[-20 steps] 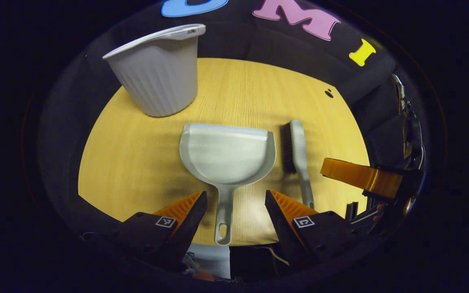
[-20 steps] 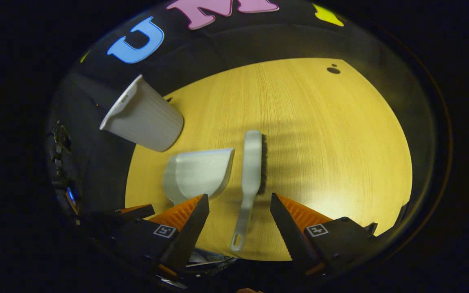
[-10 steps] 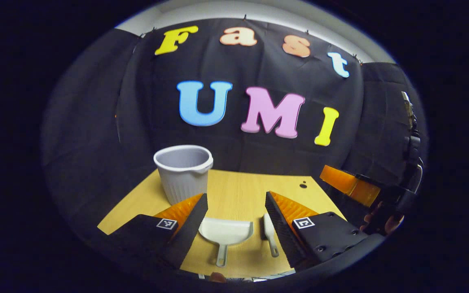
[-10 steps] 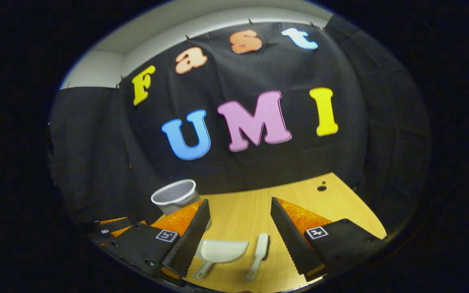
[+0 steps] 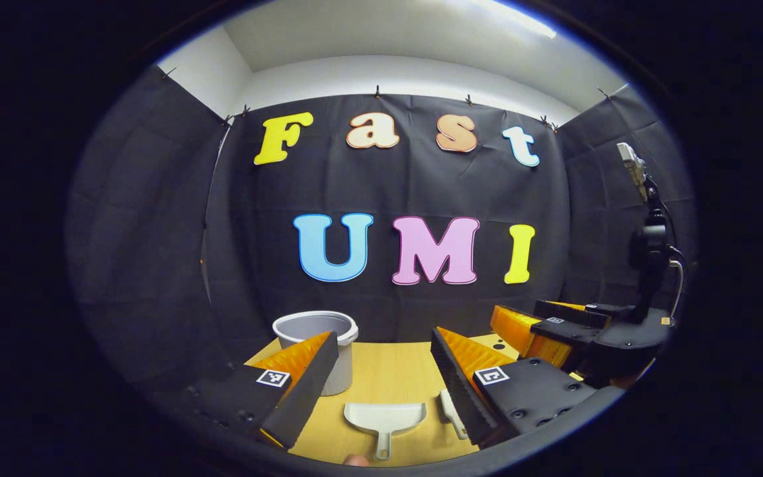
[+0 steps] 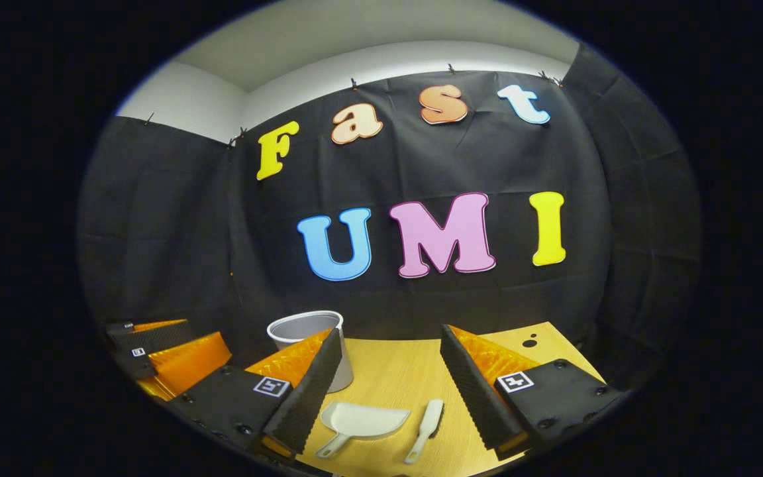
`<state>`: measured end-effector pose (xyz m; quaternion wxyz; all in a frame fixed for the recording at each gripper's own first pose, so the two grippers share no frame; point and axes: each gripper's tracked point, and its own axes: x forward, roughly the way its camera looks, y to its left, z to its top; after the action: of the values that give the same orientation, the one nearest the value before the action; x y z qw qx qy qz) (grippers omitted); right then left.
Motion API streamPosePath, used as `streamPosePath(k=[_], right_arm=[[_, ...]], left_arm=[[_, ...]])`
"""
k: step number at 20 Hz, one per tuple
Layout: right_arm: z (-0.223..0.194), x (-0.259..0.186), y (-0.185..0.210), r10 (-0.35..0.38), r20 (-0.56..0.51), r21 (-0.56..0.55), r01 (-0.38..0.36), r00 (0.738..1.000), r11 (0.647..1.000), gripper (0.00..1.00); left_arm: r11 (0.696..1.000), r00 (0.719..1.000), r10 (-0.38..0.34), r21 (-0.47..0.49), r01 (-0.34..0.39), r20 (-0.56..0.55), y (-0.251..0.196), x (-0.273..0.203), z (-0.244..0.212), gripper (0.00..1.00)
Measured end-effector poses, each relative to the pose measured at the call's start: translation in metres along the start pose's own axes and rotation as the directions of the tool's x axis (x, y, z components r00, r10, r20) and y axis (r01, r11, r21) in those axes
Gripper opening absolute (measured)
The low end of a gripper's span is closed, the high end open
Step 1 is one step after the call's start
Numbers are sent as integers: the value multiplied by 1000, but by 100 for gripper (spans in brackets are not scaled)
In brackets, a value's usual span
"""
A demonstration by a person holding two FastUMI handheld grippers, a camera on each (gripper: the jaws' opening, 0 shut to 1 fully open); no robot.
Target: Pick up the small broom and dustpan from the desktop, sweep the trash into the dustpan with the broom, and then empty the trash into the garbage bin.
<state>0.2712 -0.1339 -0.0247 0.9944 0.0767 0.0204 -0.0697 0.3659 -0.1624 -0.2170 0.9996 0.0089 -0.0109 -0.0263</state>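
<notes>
On the desk [image 6: 388,371], toward its near edge, the dustpan [image 6: 363,421] and the broom [image 6: 426,426] lie flat side by side, close but apart, handles pointing toward the cameras. Neither is held. The bin [image 6: 308,331] stands upright farther back on the left, near the desk's far edge, open mouth up, its lower wall hidden behind a finger in both views.

From the left gripper view, the left gripper [image 5: 381,381] hangs above the near edge with its fingers spread wide — the dustpan [image 5: 385,417] shows in the gap between them, well below. The broom [image 5: 451,411] is half hidden by one finger, just beside the pan. The bin [image 5: 318,331] sits behind the other finger. Off to one side the right gripper [image 5: 534,324] shows edge-on.

Seen in the right gripper view, the right gripper [image 6: 391,384] is likewise held wide apart and empty, pan and broom both lying below the gap. The left gripper [image 6: 169,354] shows at the edge of this view. A small dark speck or two [image 6: 529,342] marks the far corner of the desk — possibly the trash, though too small to tell.
</notes>
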Motion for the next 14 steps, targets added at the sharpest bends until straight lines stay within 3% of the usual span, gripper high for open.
streamPosePath(k=[5, 14], right_arm=[[8, -5, 14, 38, 24, -30, -37, 999, 999, 97], [-2, -6, 44, 90, 5, -43, -89, 996, 995, 98]], left_arm=[[997, 999, 41, -59, -40, 7, 4, -3, -4, 83], [996, 997, 72, -49, -72, 7, 7, -6, -4, 83]])
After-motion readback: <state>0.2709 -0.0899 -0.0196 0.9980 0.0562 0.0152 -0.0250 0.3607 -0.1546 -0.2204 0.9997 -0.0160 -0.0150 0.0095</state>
